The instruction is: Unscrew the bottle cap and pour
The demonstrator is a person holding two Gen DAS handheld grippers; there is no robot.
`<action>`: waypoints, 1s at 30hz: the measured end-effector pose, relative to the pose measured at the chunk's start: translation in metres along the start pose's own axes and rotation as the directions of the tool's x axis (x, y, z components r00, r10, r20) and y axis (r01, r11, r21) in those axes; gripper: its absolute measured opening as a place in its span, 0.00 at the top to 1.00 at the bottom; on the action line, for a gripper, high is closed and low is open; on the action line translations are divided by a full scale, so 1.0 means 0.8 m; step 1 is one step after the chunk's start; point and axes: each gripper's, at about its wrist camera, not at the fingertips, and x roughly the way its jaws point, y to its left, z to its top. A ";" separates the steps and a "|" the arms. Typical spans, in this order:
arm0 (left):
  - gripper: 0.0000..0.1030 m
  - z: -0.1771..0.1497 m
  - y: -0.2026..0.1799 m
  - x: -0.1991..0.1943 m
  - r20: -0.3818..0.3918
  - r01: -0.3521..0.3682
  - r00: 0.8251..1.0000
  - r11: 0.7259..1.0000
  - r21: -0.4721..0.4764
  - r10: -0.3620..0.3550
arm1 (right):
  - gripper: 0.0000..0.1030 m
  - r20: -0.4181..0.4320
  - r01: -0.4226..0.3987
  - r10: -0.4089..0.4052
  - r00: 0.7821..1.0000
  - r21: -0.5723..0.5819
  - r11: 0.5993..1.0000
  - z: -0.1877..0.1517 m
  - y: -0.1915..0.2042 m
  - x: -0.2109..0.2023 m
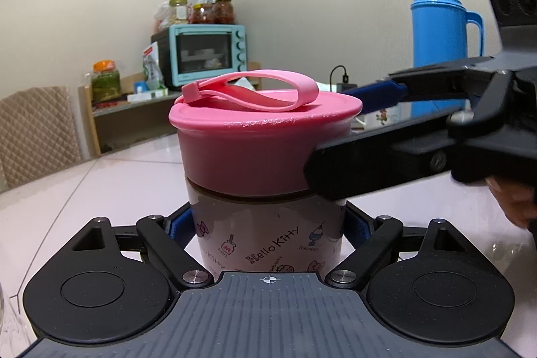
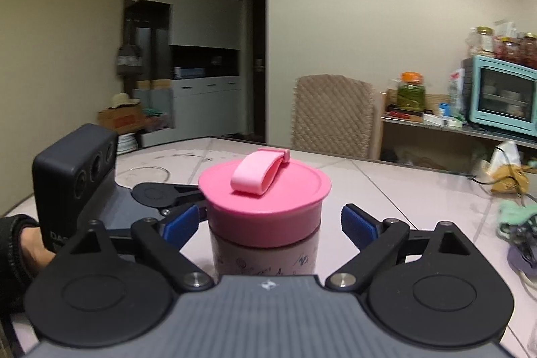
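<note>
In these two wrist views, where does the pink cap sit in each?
Left wrist: pink cap at centre, on the bottle that the left gripper clamps.
Right wrist: pink cap centre, between the open right gripper pads.
Shared landmark: teal toaster oven.

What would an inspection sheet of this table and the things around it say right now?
Surface: pale glossy table, tile-like lines.
Job's things: printed bottle upright, pink cap on, strap folded on top.
Clutter: blue thermos, white mug, cloth.
Grippers: left gripper clamps bottle body; right gripper open, pads clear of cap.
Cables: black charger lead.
Surroundings: mint toaster oven, jars, quilted chair, cabinets.
</note>
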 end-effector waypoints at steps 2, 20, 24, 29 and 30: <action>0.13 0.000 0.000 0.000 0.000 0.000 1.000 1.000 0.000 0.000 | 0.10 0.005 0.017 -0.017 1.000 0.017 1.000 -0.002 0.005 0.003; 0.13 0.000 -0.001 0.001 0.000 -0.001 1.000 1.000 0.001 0.001 | 0.14 0.023 0.139 -0.142 0.990 0.095 0.986 -0.005 0.028 0.036; 0.13 0.000 -0.001 0.001 0.000 -0.001 1.000 1.000 0.001 0.001 | 0.17 0.020 0.149 -0.152 0.988 0.096 0.984 -0.004 0.029 0.039; 0.13 0.000 -0.001 0.001 0.000 0.000 1.000 1.000 0.001 0.000 | 0.17 0.022 0.139 -0.141 0.990 0.088 0.986 -0.005 0.029 0.037; 0.13 0.000 -0.001 0.001 0.000 0.000 1.000 1.000 0.001 0.000 | 0.17 0.022 0.134 -0.137 0.990 0.085 0.987 -0.005 0.029 0.037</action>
